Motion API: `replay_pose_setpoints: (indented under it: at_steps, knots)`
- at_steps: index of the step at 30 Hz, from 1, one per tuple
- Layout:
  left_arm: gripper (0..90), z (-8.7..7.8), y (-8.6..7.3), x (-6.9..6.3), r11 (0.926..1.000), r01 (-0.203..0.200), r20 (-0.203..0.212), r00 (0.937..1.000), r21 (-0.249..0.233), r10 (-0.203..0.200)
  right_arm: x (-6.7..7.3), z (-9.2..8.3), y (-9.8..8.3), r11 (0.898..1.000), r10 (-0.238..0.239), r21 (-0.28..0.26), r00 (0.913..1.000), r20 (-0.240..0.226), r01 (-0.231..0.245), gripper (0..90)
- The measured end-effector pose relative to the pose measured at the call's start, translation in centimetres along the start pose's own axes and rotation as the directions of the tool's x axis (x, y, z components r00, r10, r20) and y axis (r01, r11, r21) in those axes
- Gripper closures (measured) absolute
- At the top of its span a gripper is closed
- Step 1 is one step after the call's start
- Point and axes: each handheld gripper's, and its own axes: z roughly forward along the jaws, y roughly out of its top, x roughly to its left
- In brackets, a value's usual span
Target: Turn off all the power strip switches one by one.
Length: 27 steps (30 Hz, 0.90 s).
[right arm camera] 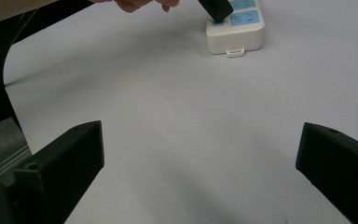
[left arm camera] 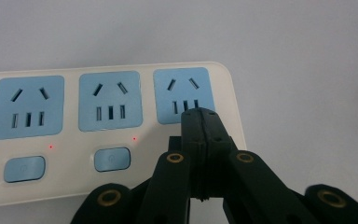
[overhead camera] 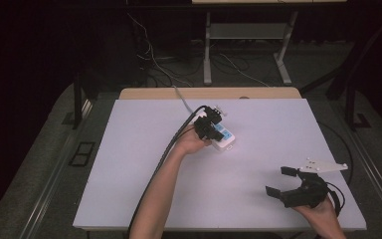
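The left claw (left arm camera: 199, 114) is hovering with its jaws pressed together and nothing between them, the joined tips sitting at the end socket (left arm camera: 183, 95) of the power strip (left arm camera: 121, 135). Whether the tips are touching it cannot be told. The strip is lying flat on the white table (overhead camera: 129, 164) directly under this claw, with two red lights glowing above two blue buttons (left arm camera: 112, 159) beside the tips. The right claw (overhead camera: 284, 181) is resting well apart from the strip, its jaws spread wide and empty, with the strip lying far ahead of it.
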Motion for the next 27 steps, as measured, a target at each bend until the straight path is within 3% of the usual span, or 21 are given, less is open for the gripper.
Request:
replay_pose_setpoints:
  at_steps: [7, 12, 16, 22, 27]
  knots:
    - [89.1, 0.0, 0.0, -0.2, 0.9998, -0.017, -0.009, 0.9998, 0.007, 0.017, 0.1, 0.0, 0.0, 1.000, -0.002, 0.001, 1.0000, -0.001, 0.002, 0.8]
    - [89.3, 0.0, -0.2, 0.0, 0.9999, 0.010, 0.002, 0.9999, -0.010, -0.010, 0.1, 0.1, 0.0, 1.000, -0.004, 0.002, 1.0000, -0.003, 0.004, 0.8]
    - [89.5, 0.0, -0.7, 0.7, 0.9977, 0.056, 0.051, 0.9972, -0.038, -0.054, 0.2, 0.1, 0.0, 1.000, -0.009, 0.005, 0.9999, -0.004, 0.009, 0.8]
    - [89.7, 0.0, -0.9, 0.8, 0.9966, 0.071, 0.057, 0.9960, -0.043, -0.068, 0.1, 0.0, 0.1, 1.000, -0.006, -0.003, 1.0000, -0.005, 0.006, 0.8]
    - [89.6, 0.0, -1.1, 0.5, 0.9972, 0.042, 0.036, 0.9986, -0.062, -0.039, 0.1, -0.2, 0.0, 1.000, -0.007, -0.008, 1.0000, -0.002, 0.007, 0.8]
